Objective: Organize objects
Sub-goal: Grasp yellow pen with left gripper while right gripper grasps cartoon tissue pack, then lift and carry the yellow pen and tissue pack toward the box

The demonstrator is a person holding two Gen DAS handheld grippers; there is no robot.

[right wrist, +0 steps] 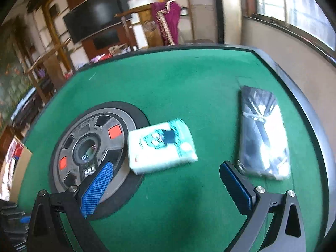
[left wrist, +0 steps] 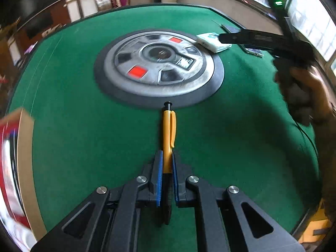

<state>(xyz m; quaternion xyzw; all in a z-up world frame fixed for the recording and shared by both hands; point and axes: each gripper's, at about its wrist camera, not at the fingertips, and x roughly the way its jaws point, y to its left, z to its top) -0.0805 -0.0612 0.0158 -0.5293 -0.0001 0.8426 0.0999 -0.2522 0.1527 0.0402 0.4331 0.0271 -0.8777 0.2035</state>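
Nearest: left gripper [left wrist: 167, 163], blue pads pinched on the lower barrel of an orange pen [left wrist: 168, 134], which points forward, black plunger tip outermost, carried clear above the green felt table [left wrist: 73, 126]. Right gripper [right wrist: 166, 180], jaws spread wide and holding nothing, hanging over bare felt with one blue pad [right wrist: 97, 187] over the hub's edge and the other just beside the phone. Mid-field: round grey centre hub [left wrist: 159, 67] with red squares, set into the table. Touching its rim, a white-and-teal tissue pack [right wrist: 162, 145], lying flat. Further right and apart from it, a dark glossy phone [right wrist: 262, 132], lying flat near the table's edge. At the left border, a red-and-brown cardboard box [left wrist: 19, 168], blurred; contents cannot be told. Far: shelving, a dark screen, windows. Step in hand, judged: the pen is picked and in carriage, most likely toward the box or a gathering spot; destination cannot be confirmed. Next move calls for: bringing the pen over its place, lowering it, then releasing it; the right gripper is placed to descend on the tissue pack or the phone, the flat phone needing a low, edge-on grasp.
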